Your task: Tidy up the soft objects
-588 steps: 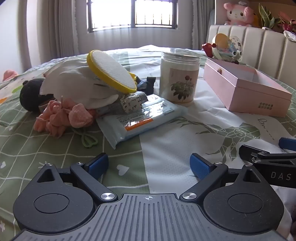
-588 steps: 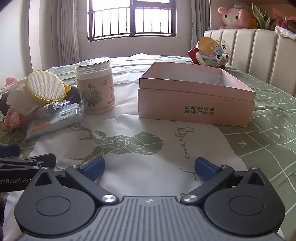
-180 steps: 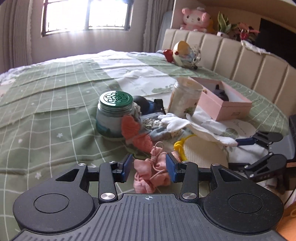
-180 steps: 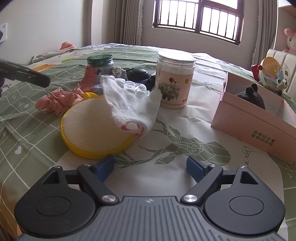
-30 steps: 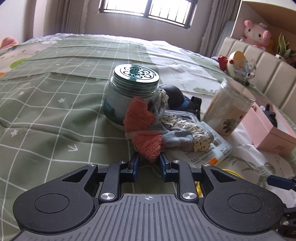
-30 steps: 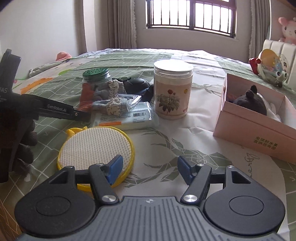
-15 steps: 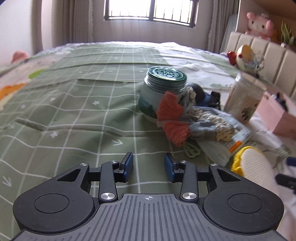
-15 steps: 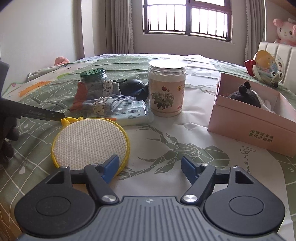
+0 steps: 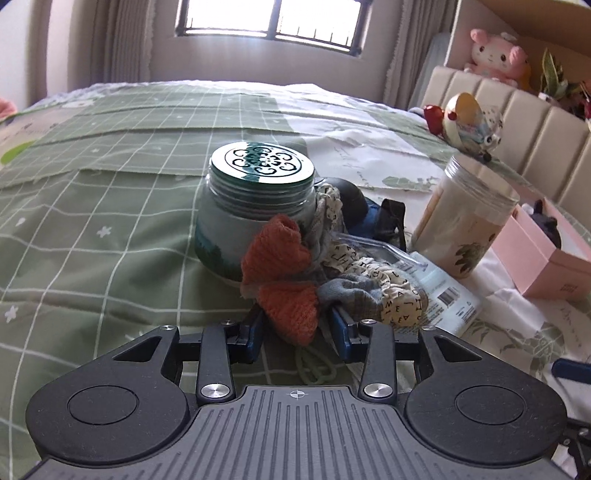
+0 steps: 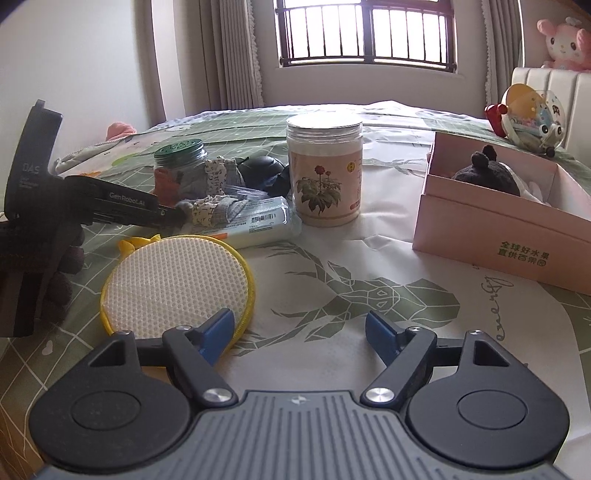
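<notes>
Everything sits on a bed point(image 10: 369, 266) with a green grid-pattern cover and a white panel printed with a geometric deer, in a bedroom with a barred window point(image 10: 365, 31), beige curtains and a padded cream headboard point(image 9: 532, 122) with a pink plush bunny point(image 9: 493, 55) on top. The left tool point(image 9: 297, 326) is low over the cover with its blue pads spread on either side of the orange cuff of a sock point(image 9: 284, 284), not pinched on it as far as I can see; the socks lean against a glass jar with a green patterned lid point(image 9: 258, 206) and spill over a pack of wet wipes point(image 9: 439, 291). The right tool point(image 10: 299, 332) hovers with fingers wide apart and nothing between them, its left pad just at the edge of a round yellow-rimmed mesh pad point(image 10: 173, 280) lying flat. Behind that stands a tall clear jar with a flower label point(image 10: 325, 170), and off to the right is an open pink box point(image 10: 498, 225) with a dark plush toy point(image 10: 485, 173) and something white already inside. A colourful round toy point(image 10: 528, 110) sits near the headboard.
</notes>
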`<state>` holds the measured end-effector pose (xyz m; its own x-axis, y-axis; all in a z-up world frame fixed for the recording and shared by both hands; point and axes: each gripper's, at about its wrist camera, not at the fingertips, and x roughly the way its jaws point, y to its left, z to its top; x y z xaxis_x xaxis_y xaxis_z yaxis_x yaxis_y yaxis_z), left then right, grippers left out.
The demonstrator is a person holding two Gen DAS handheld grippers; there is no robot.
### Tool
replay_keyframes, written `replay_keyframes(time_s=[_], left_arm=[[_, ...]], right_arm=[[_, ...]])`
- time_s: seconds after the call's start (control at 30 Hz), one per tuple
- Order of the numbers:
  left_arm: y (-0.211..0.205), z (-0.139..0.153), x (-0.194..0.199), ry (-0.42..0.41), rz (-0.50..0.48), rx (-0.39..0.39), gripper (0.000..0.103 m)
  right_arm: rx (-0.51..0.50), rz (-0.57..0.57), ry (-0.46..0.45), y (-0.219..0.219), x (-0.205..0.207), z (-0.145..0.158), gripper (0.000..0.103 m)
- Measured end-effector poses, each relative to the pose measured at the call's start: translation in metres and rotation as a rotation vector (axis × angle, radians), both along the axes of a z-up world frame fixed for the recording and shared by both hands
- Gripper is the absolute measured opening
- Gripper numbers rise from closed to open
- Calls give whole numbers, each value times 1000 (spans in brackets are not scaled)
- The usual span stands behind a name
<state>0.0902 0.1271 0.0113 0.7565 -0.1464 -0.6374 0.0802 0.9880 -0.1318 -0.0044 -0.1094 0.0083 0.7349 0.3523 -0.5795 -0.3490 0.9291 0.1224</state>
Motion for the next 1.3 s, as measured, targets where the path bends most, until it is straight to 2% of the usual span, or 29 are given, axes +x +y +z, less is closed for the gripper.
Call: replay_keyframes(time_s=[0.07,0.1,0.23,0.37,0.53,0.7,0.87,1.0,1.13,1.27,1.3], left_arm=[[0,0,-5,7,-38,33,36],[1,0,-9,13,-49,54,27],[7,2,-32,14,-65,166,27],[18,6,-56,34,-68,194,27],[32,9,-81,74,-111,94,26],[28,5,-83,86,-74,42,27],[29,4,-81,105,-25,-23,27],[28,3,-86,83,-7,-30,24],[28,6,-95,58,-4,-68,23],[25,9,-104,51,-39,-106,23],[23,10,-106,49,-50,-106,23]], right_arm=[[6,0,3,-1,1,0,79],[7,0,4,-1,1,-1,80],[10,0,5,-1,1,-1,80],[10,0,5,-1,1,-1,80],[12,0,6,-1,2,-1,81],[38,15,17,-5,3,5,81],[100,71,-4,-3,3,29,81],[153,153,102,15,23,33,81],[144,175,206,39,46,16,81],[120,176,200,53,47,11,82],[117,186,203,54,46,13,78]])
